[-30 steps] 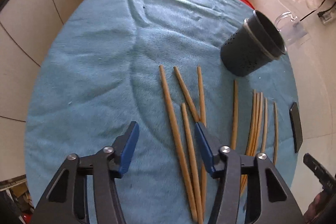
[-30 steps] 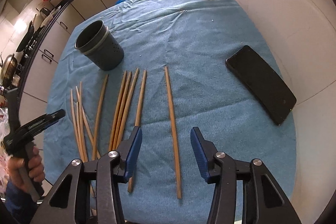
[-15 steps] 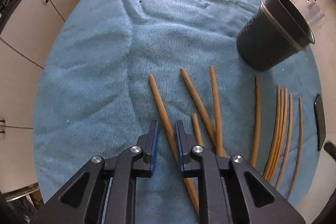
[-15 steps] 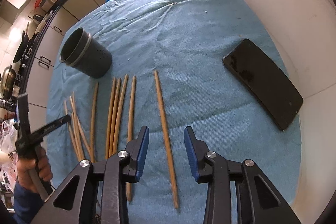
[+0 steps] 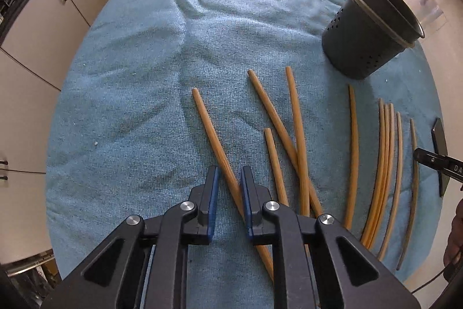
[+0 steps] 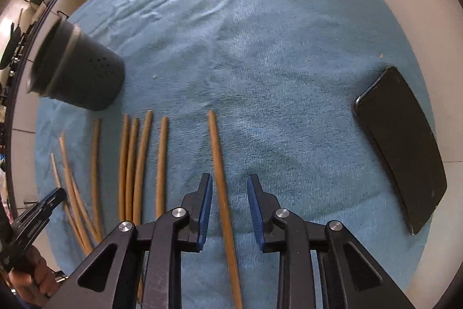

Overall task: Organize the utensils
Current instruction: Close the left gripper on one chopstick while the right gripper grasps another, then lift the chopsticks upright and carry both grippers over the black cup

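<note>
Straddling chopstick (image 5: 214, 135), L claw (image 5: 228, 181); grip unclear, lower end hidden.

Soft, even daylight with faint shadows. Strong fisheye bending and dark corners. The right view's cup (image 6: 78, 68) is motion-blurred; centres stay sharp.

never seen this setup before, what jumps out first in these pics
Wooden chopsticks lie scattered over the blue cloth. The left gripper is nearly shut around the leftmost chopstick, and the right gripper straddles the rightmost chopstick, jaws apart. A dark perforated utensil holder stands beyond the chopsticks, and a black phone lies at the cloth's right edge.
</note>
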Demonstrator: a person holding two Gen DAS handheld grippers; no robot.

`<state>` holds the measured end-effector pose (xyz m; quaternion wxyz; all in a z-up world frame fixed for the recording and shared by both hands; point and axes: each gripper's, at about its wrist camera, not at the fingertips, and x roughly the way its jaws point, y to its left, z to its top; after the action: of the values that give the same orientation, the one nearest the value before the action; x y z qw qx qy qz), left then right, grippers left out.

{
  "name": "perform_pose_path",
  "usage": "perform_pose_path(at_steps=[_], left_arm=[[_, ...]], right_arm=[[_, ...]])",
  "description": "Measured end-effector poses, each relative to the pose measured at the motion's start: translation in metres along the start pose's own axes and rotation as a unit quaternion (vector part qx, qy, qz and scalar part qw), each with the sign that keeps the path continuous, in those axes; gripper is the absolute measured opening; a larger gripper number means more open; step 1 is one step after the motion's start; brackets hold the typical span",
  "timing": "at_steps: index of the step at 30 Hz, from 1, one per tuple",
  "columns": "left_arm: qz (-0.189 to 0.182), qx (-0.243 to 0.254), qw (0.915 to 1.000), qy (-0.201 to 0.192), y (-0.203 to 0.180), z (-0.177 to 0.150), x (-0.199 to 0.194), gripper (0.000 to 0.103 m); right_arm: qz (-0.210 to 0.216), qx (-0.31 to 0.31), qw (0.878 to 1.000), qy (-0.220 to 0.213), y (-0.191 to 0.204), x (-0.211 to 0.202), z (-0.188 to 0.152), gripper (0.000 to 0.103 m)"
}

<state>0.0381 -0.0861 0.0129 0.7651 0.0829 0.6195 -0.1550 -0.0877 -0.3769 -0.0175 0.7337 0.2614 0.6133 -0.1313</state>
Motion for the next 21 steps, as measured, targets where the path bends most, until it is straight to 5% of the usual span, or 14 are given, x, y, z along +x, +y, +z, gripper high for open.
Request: perform_pose_path(at_steps=[4, 6, 12, 21], left_arm=[[0.002, 0.000, 1.0000, -0.003, -0.004, 0.002, 0.001, 0.013], [0.000, 0.003, 1.0000, -0.004, -0.004, 0.001, 0.000, 0.011], [-0.040, 0.004, 0.9991, -0.014, -0.002, -0.004, -0.012, 0.007], [-0.075, 0.029, 0.9938, -0.077, -0.014, -0.019, -0.070, 0.007]], right_arm=[[-0.017, -0.016, 1.000, -0.004, 0.006, 0.000, 0.003, 0.022], [-0.016, -0.023, 1.000, -0.001, 0.010, 0.001, 0.002, 0.007], [0.003, -0.015, 1.000, -0.018, 0.012, -0.010, -0.010, 0.007], [0.041, -0.025, 0.993, -0.111, 0.024, -0.083, -0.047, 0.007]])
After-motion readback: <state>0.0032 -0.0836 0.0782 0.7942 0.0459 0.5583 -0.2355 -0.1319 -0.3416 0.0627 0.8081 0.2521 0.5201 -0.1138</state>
